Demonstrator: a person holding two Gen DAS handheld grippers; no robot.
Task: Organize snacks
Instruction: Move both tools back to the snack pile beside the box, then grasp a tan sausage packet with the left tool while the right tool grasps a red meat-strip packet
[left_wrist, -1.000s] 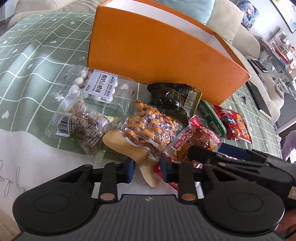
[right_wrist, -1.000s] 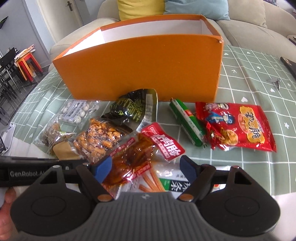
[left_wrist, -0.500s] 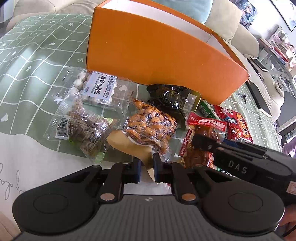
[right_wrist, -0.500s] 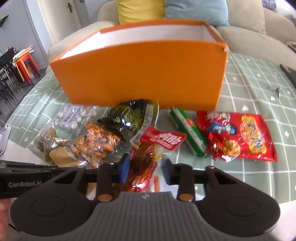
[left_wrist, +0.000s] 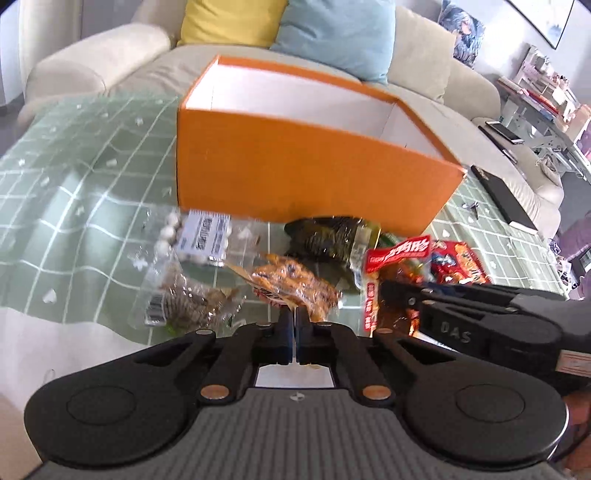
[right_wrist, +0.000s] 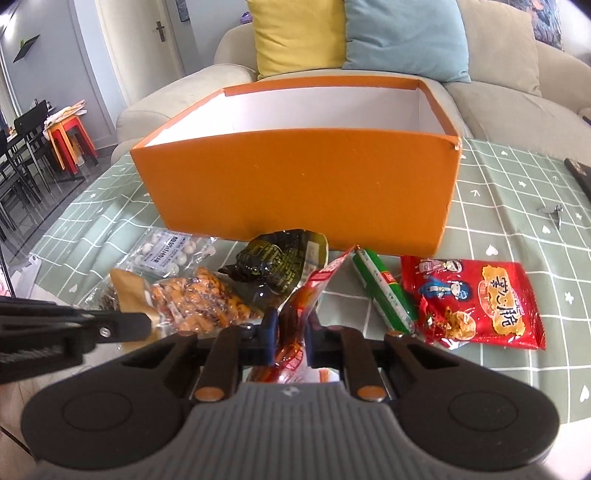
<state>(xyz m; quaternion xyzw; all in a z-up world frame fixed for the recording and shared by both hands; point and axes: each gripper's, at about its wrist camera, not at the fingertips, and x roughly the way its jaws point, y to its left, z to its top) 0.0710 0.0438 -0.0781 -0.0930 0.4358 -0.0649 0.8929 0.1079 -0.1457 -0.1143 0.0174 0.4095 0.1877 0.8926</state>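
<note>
An open orange box (left_wrist: 314, 177) (right_wrist: 303, 184) stands on the green checked tablecloth, with snacks spread in front of it. My left gripper (left_wrist: 294, 321) is shut on the tan edge of a clear bag of orange-brown snacks (left_wrist: 295, 284), which hangs off the table. My right gripper (right_wrist: 290, 325) is shut on a red-topped pack of reddish-brown meat (right_wrist: 314, 284), whose top sticks up between the fingers. The left view shows that pack (left_wrist: 399, 254) beside the right gripper's arm.
A clear bag of white balls (right_wrist: 166, 254), a dark pack (right_wrist: 273, 266), a green sausage stick (right_wrist: 384, 291) and a red bag (right_wrist: 476, 299) lie before the box. A bag of brown snacks (left_wrist: 184, 302) lies at the left. Keys (right_wrist: 552, 212) and a dark flat device (left_wrist: 506, 199) lie at the right. A sofa stands behind.
Both grippers closed, the left on the orange-brown snack bag, the right on the red-topped pack. The left gripper rose and lifted its bag off the table.
</note>
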